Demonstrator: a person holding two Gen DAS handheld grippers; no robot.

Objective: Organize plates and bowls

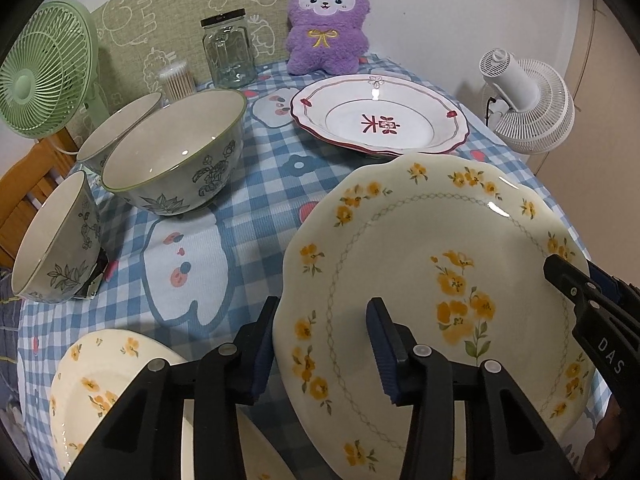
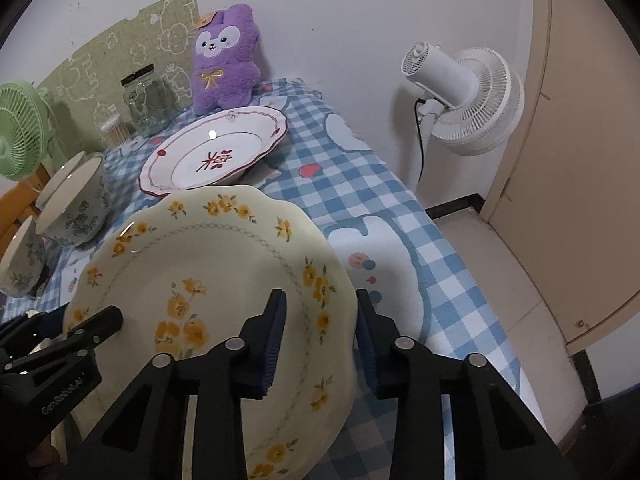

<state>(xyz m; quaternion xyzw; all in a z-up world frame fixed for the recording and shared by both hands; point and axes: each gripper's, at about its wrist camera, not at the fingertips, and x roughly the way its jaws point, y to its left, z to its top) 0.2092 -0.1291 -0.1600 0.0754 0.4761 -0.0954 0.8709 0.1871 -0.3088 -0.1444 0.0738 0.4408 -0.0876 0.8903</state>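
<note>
A cream plate with yellow flowers [image 1: 440, 280] is held tilted above the table between both grippers. My left gripper [image 1: 326, 344] straddles its left rim with the jaws still spread. My right gripper [image 2: 320, 336] straddles its right rim [image 2: 344, 280] the same way; it also shows in the left wrist view [image 1: 580, 292]. A second yellow-flower plate [image 1: 100, 384] lies at the near left. A white plate with red trim [image 1: 380, 116] sits at the back. Three grey floral bowls [image 1: 180, 156] stand at the left; the near one [image 1: 56, 240] is tipped.
A purple plush toy [image 1: 326, 24], a glass jar [image 1: 228, 52] and a toothpick holder [image 1: 176, 80] stand along the back wall. A green fan [image 1: 44, 68] is at the far left, a white fan [image 1: 528, 104] off the table's right edge. The checked tablecloth [image 1: 248, 208] covers the table.
</note>
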